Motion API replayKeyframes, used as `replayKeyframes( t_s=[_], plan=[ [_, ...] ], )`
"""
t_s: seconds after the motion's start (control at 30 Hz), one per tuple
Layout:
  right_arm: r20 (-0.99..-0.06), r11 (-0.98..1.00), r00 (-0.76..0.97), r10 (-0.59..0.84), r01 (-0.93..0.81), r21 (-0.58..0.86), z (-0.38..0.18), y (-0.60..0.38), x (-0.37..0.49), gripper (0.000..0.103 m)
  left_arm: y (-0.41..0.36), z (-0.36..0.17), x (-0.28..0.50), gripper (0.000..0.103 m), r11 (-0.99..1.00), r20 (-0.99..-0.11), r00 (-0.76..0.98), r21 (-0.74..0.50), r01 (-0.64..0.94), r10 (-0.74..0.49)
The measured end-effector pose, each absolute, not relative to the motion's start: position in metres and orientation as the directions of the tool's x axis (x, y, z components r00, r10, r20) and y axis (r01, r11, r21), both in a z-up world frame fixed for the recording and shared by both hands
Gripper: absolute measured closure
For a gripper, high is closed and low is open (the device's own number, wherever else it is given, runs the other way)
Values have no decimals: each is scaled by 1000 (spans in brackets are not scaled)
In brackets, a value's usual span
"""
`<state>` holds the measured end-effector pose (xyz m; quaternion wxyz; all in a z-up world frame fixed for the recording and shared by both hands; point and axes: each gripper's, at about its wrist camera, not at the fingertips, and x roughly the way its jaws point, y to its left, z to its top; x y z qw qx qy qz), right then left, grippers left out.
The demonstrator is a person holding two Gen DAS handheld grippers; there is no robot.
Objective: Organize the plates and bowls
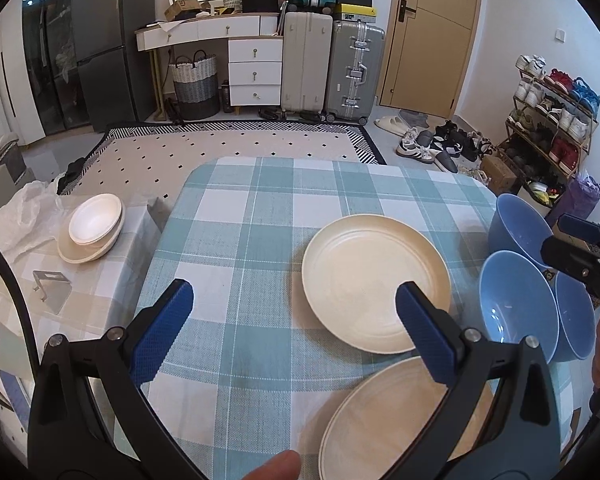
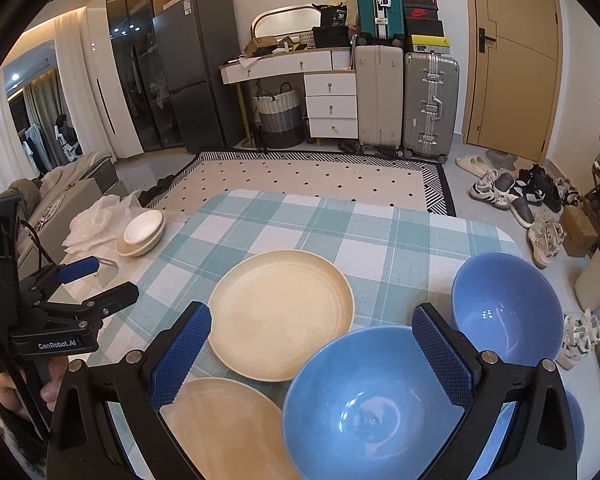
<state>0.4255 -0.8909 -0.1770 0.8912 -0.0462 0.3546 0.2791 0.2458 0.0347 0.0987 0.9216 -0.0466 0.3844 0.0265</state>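
Checked worktop (image 1: 260, 216), nothing grasped yet. Left hand-held gripper (image 1: 294, 332) spread apart, cream plate (image 1: 374, 288) ahead-right. Right hand-held gripper (image 2: 312, 348) agape over near blue bowl (image 2: 364, 404). Next, probably: descend, pinch rim, stack.

The table carries a teal-and-white plaid woven tablecloth (image 2: 380, 236). Two round plates (image 2: 280, 312) (image 2: 224, 428) are cream. The deep round bowls (image 2: 364, 404) (image 2: 508, 308) are light blue. Both grippers (image 1: 294, 322) (image 2: 312, 356) are black with blue cross-hatched finger pads (image 1: 160, 332).
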Motion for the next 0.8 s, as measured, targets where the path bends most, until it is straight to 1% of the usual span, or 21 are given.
replayKeyframes(
  t_s=[0.47, 0.6, 0.8],
  plan=[
    [-728, 839, 525, 441, -530, 126, -198, -866, 484, 1, 45, 74, 291, 2, 991, -747, 664, -71, -116, 24],
    [-760, 842, 498, 417, -527, 117, -213, -857, 501, 1, 50, 61, 302, 2, 988, -765, 644, -85, -126, 16],
    [-826, 842, 411, 385, -524, 131, -241, -845, 528, 1, 50, 39, 317, 2, 987, -790, 613, -86, -136, 16]
  ],
)
